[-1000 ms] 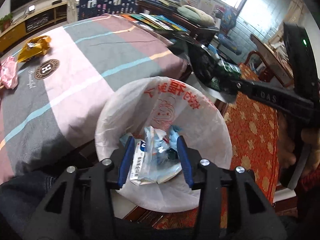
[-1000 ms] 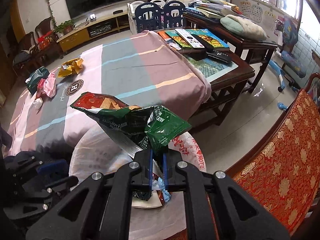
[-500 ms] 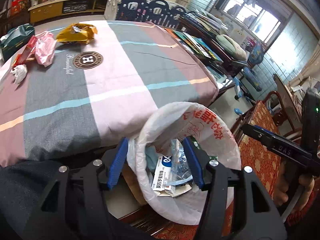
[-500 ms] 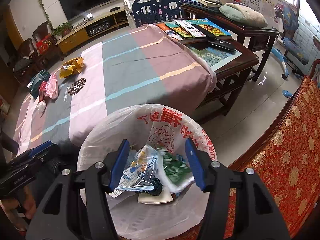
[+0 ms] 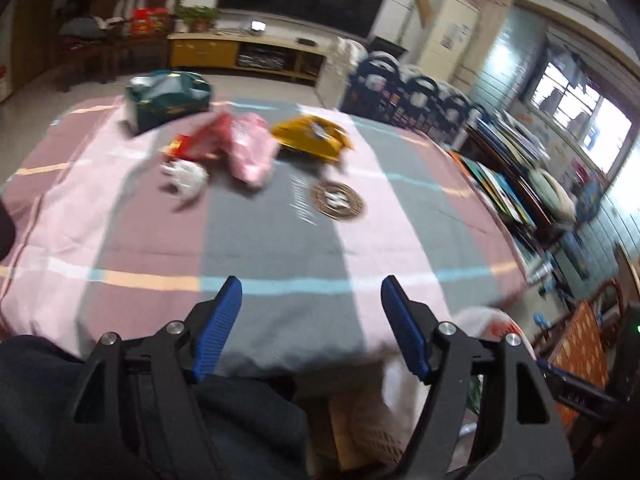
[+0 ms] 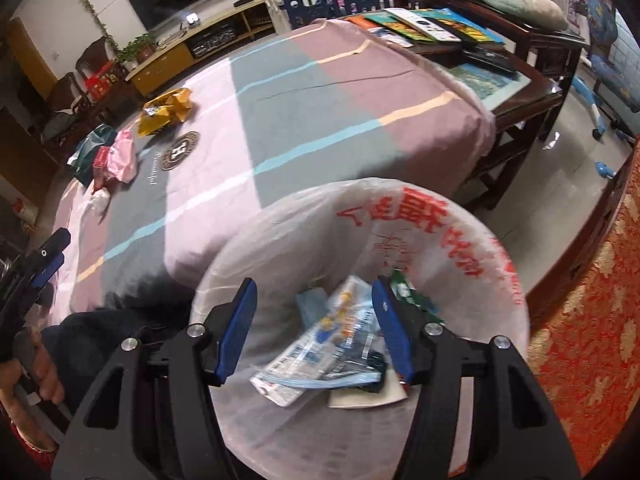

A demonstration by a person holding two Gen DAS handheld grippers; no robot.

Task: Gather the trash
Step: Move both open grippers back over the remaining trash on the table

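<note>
Striped cloth in pink, grey and mauve covers the bench that fills the left wrist view, with a TV wall and a low yellow cabinet blurred behind. At the far end lies the uncollected trash: a dark green bag, a red wrapper, a pink wrapper, a crumpled white scrap and, just to the right, a yellow bag. A round brown emblem is printed on the cloth nearer the camera. The left hand-held gripper hangs over the near edge of the bench, its jaws opening, nothing between the blue pads. A white bin bag with red print shows at the lower right. In the right wrist view the same bench stretches away, the trash pile small at its far left, the yellow bag lying apart from the rest. The bin bag sits close below, beside the bench edge, holding discarded packets: a blue and white packet and a green wrapper among them. The right hand-held gripper hovers over the bag's mouth with jaws apart and empty. The left hand-held gripper appears at the left edge, held by a hand. A red and gold patterned seat lies to the right.
</note>
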